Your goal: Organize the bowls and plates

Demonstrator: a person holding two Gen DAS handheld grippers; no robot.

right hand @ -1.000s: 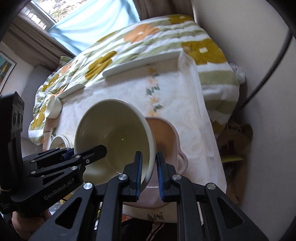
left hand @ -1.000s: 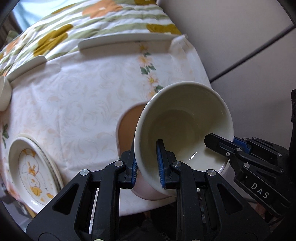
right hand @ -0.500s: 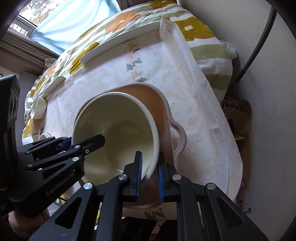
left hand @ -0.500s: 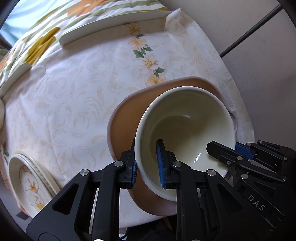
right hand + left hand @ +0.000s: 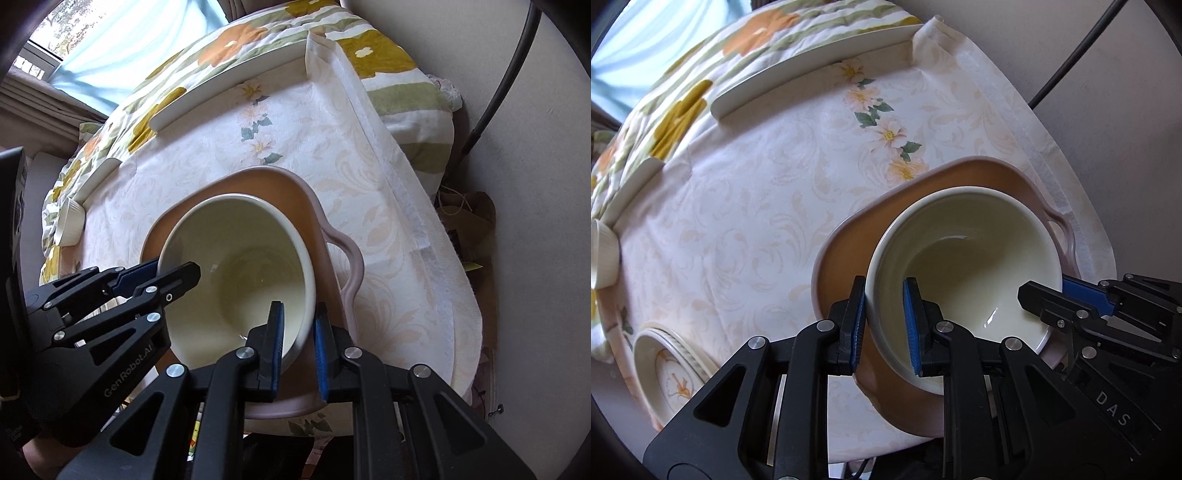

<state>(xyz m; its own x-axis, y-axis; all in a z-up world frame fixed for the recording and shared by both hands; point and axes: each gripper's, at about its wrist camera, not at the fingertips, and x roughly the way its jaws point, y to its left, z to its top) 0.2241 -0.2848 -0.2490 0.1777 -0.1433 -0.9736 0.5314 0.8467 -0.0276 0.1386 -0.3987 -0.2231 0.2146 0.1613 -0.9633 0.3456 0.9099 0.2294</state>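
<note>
One cream bowl (image 5: 964, 269) sits inside one brown handled dish (image 5: 849, 258), near the right front corner of the counter (image 5: 757, 221), which is covered by a floral cloth. The bowl is empty; its glazed inside shows only reflections. The brown handled dish holds nothing but the bowl, which stands toward the dish's near side in the right wrist view (image 5: 236, 280).

The left gripper (image 5: 884, 325) has its fingers clamped on the bowl's left rim, one blue pad outside the wall and one inside. The right gripper (image 5: 297, 343) is clamped on the opposite rim in the same manner, one pad inside, one outside over the dish.

Elsewhere on the counter: a small stack of patterned plates (image 5: 674, 369) at the near left edge, count unclear, and one white ribbed bowl (image 5: 68, 223) at the far left, its contents hidden. Two long white dishes (image 5: 812, 62) lie along the far edge, beside a flowered quilt (image 5: 229, 40).
</note>
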